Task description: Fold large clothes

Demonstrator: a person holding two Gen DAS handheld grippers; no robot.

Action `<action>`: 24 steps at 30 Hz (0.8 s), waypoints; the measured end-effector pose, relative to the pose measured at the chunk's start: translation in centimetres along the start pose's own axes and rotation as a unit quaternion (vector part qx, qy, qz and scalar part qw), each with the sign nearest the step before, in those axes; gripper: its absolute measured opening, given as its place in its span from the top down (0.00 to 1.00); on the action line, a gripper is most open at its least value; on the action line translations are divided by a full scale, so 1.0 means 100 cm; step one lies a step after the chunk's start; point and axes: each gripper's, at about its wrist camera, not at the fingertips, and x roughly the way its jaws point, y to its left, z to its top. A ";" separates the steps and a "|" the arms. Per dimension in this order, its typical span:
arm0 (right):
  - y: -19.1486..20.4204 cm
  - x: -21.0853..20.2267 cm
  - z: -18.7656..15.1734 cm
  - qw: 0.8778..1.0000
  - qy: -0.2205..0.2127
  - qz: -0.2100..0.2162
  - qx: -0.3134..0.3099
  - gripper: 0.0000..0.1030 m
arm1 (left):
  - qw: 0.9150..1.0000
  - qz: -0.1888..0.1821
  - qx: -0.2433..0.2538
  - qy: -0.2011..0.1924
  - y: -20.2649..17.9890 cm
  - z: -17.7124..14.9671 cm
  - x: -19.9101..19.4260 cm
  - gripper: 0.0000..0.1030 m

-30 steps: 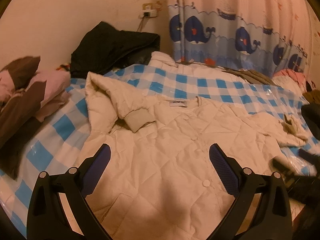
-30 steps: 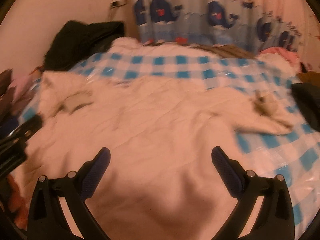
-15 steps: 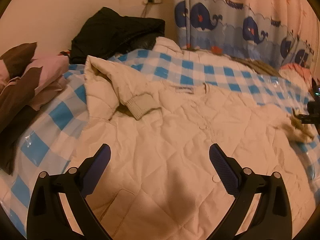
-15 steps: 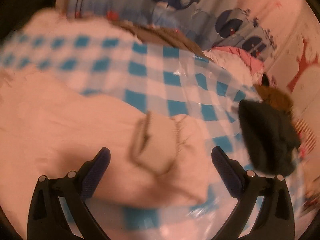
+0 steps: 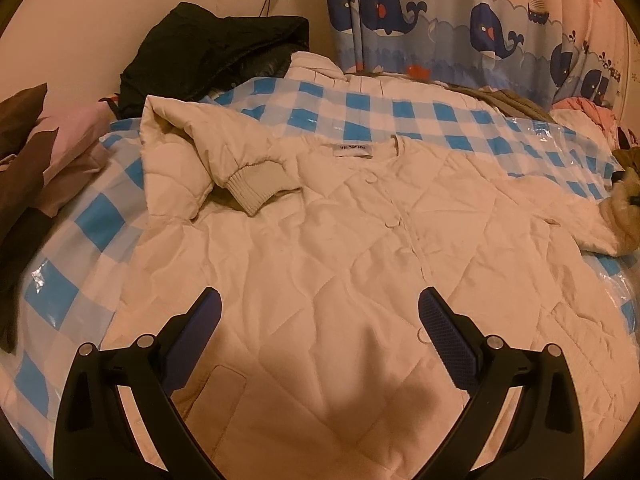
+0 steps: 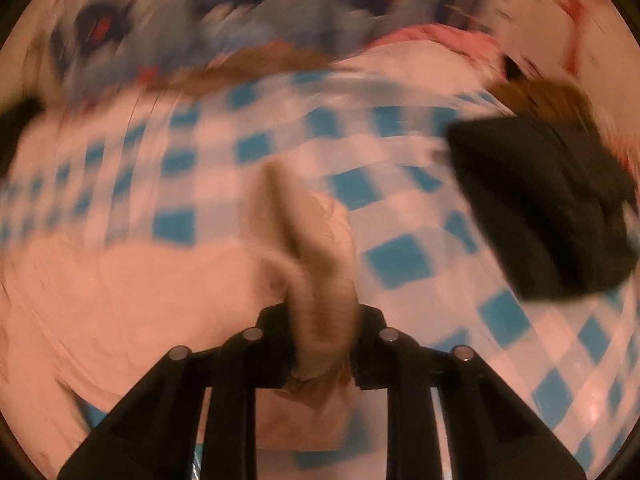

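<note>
A cream quilted jacket (image 5: 320, 240) lies front up on the blue-checked sheet (image 5: 360, 108). Its left sleeve is folded inward, with the ribbed cuff (image 5: 256, 188) resting near the collar. My left gripper (image 5: 320, 312) hovers open over the jacket's lower front, nothing between its fingers. The right sleeve stretches out to the right, ending in a cuff (image 5: 624, 204) at the frame edge. In the blurred right wrist view my right gripper (image 6: 322, 332) is closing, its jaws pressed on that ribbed cuff (image 6: 316, 248), which sticks up from between them.
A black coat (image 5: 216, 52) is heaped against the back wall. Pink and brown clothes (image 5: 40, 152) are piled at the left. A whale-print curtain (image 5: 460, 28) hangs behind the bed. A dark garment (image 6: 540, 208) lies right of the held cuff.
My right gripper swept right across the jacket to the outstretched sleeve's cuff and closed on it. The left gripper sank a little toward the jacket and stayed open.
</note>
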 end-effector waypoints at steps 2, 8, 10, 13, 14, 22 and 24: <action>-0.042 0.002 -0.004 0.998 0.014 0.016 0.067 0.81 | 1.000 0.000 0.003 0.001 -0.002 -0.001 0.001 0.08; -0.147 0.000 -0.055 0.972 0.043 -0.028 0.230 0.46 | 1.000 0.006 0.017 0.004 -0.009 -0.004 0.007 0.08; -0.151 -0.021 -0.064 0.970 0.020 -0.029 0.240 0.45 | 1.000 0.011 0.024 -0.001 -0.009 -0.004 0.006 0.08; -0.099 -0.058 -0.074 0.985 -0.013 0.039 0.165 0.38 | 0.997 0.045 0.054 -0.035 -0.014 -0.002 -0.004 0.08; -0.062 -0.072 -0.081 0.989 -0.019 0.076 0.123 0.34 | 0.995 0.062 0.067 -0.049 -0.015 0.000 -0.006 0.08; 0.211 -0.093 -0.167 0.926 0.094 0.346 -0.120 0.19 | 0.945 0.115 0.293 -0.090 0.008 0.049 0.007 0.08; 0.253 -0.090 -0.194 0.915 0.092 0.348 -0.181 0.18 | 0.891 0.123 0.421 -0.113 0.008 0.049 0.012 0.08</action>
